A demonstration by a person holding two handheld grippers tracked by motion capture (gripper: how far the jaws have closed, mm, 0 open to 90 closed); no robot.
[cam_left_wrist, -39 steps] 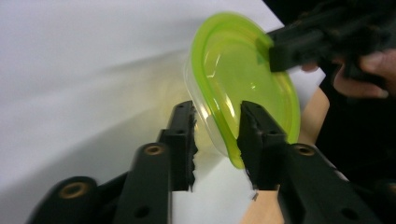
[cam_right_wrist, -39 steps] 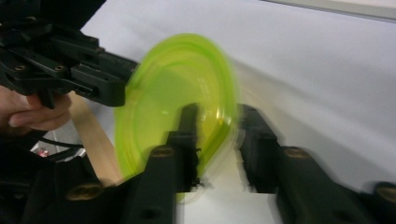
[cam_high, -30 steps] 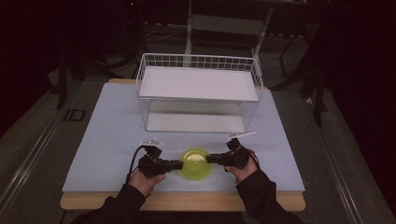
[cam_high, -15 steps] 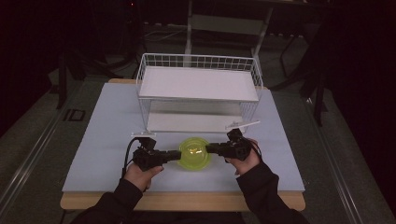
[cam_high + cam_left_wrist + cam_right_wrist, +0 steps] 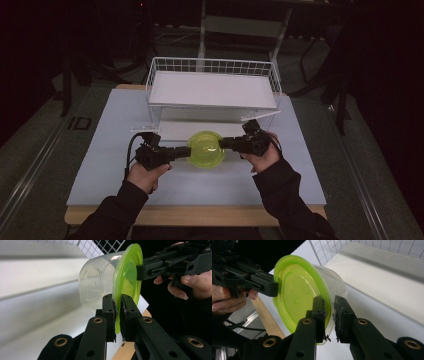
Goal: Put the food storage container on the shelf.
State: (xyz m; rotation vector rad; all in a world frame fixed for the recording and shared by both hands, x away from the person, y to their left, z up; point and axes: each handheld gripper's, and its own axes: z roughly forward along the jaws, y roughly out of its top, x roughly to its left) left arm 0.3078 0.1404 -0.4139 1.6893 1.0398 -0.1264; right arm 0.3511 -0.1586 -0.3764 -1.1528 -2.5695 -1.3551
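Note:
A clear plastic tub (image 5: 96, 282) with a lime-green lid (image 5: 206, 149) hangs above the table, tipped on its side so the lid (image 5: 297, 297) faces the person and its base points at the rack. My left gripper (image 5: 187, 151) is shut on the lid's left rim, jaws clamped over the green edge (image 5: 117, 302). From the other side, my right gripper (image 5: 222, 144) is shut on the right rim (image 5: 330, 305). Each gripper view also shows the opposite gripper (image 5: 172, 263) (image 5: 257, 280) gripping the far edge.
A white wire rack (image 5: 212, 62) with a flat white shelf stands just behind the tub, with an open bay below the shelf. A pale mat (image 5: 110, 130) covers the table, whose wooden front edge (image 5: 200, 215) lies near the person. Dark floor surrounds it.
Both grippers have carried the tub up and away from the person, toward the rack's lower opening. The tub has tipped from flat to on its side.

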